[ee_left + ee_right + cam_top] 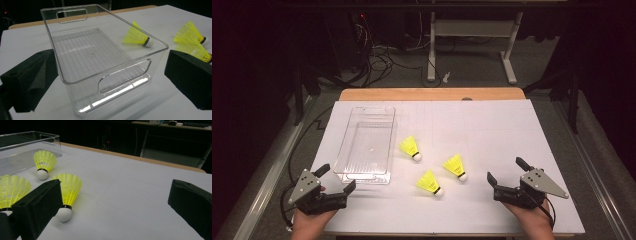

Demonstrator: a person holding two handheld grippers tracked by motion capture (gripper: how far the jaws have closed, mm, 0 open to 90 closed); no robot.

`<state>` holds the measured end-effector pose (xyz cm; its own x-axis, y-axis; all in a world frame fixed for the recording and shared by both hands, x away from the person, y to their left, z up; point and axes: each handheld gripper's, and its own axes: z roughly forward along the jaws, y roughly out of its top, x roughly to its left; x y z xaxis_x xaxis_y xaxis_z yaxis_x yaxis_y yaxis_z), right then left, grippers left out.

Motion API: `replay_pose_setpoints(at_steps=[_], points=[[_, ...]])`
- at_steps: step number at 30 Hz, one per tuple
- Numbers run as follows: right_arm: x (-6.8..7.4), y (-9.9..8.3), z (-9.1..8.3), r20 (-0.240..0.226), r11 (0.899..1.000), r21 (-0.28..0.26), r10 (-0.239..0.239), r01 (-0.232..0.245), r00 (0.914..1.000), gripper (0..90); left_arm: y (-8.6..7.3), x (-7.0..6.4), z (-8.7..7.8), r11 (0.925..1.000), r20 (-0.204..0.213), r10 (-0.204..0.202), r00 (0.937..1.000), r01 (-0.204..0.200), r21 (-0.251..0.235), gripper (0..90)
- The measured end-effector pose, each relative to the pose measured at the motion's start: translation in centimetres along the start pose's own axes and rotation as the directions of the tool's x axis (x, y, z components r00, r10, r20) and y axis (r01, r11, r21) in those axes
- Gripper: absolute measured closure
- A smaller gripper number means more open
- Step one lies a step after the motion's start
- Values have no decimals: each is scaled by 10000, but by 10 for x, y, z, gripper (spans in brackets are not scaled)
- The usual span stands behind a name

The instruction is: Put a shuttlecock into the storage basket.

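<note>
In the right gripper view the nearest yellow plastic shuttlecock w/ white cork tip (pixel 12 190) is cut by the left edge, its cork partly behind the right hand-held gripper's (pixel 117 212) left jaw. The clear plastic rectangular bin (pixel 30 150) is cropped too. Left gripper view — a third yellow shuttlecock's (pixel 197 51) cork end sits behind the right jaw.

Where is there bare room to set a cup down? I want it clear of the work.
Free: the sheet's right half, right of the shuttlecocks. Crowded: the strip between the clear bin and the three shuttlecocks, and the front edge by the left gripper and right gripper.
</note>
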<state>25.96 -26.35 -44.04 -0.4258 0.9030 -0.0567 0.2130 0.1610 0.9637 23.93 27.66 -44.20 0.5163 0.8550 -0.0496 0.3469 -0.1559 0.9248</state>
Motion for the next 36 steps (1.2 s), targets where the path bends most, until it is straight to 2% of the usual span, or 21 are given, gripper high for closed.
replay_pose_setpoints(at_steps=[12,23,28,36], points=[[0,-1,0,-15,10000,37,27,-27,10000,0,0,0,1,9999,-19,10,10000,-10,134,3],[0,-1,1,-67,10000,73,-6,6,10000,0,0,5,0,9991,-102,-208,9997,212,356,3],[0,-2,1,-56,9999,125,23,-22,10000,0,0,7,1,9982,-126,-245,9996,252,547,3],[-1,-2,2,-74,9999,163,41,-40,10000,0,-4,15,2,9903,-130,-639,9979,650,1232,3]])
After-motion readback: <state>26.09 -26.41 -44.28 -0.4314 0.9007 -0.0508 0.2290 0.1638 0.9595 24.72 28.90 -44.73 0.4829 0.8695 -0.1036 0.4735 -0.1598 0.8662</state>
